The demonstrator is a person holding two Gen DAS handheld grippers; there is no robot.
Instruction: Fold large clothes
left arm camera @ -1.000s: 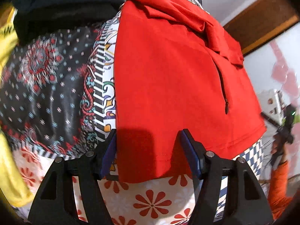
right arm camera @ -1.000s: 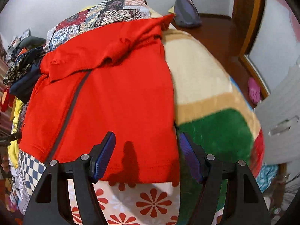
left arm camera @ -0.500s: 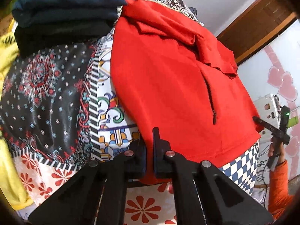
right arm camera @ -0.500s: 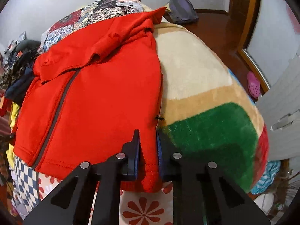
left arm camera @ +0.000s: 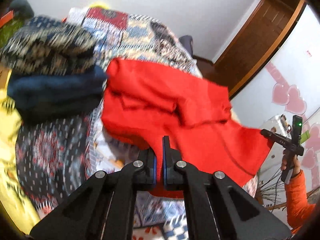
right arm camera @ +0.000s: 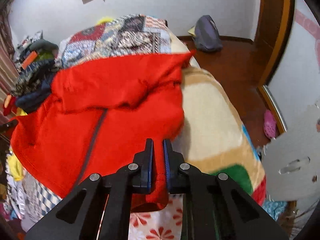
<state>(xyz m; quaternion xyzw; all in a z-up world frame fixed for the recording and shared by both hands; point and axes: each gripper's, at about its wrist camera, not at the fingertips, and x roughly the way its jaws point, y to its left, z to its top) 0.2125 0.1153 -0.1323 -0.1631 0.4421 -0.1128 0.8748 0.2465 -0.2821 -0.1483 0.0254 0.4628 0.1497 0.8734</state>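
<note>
A red zip-up jacket point(left arm camera: 180, 104) lies on the bed with its sleeves folded across the chest, and its lower hem is lifted off the covers. My left gripper point(left arm camera: 159, 150) is shut on the hem's left corner, red cloth pinched between its blue pads. In the right wrist view the jacket point(right arm camera: 120, 84) shows its dark zip, and my right gripper point(right arm camera: 158, 142) pinches the hem's right corner, its jaws still closing on the fabric. That right gripper point(left arm camera: 288, 142) also appears at the far right of the left wrist view, held by a hand in an orange sleeve point(left arm camera: 298, 196).
Folded dark blue and patterned clothes point(left arm camera: 56, 88) are stacked left of the jacket. A beige and green blanket point(right arm camera: 210, 110) covers the bed's right side. On the wooden floor beyond lie a purple bag point(right arm camera: 208, 34) and a pink slipper point(right arm camera: 269, 124).
Both grippers went from open around the hem to shut on it. They then rose, lifting the jacket's lower edge off the bed.
</note>
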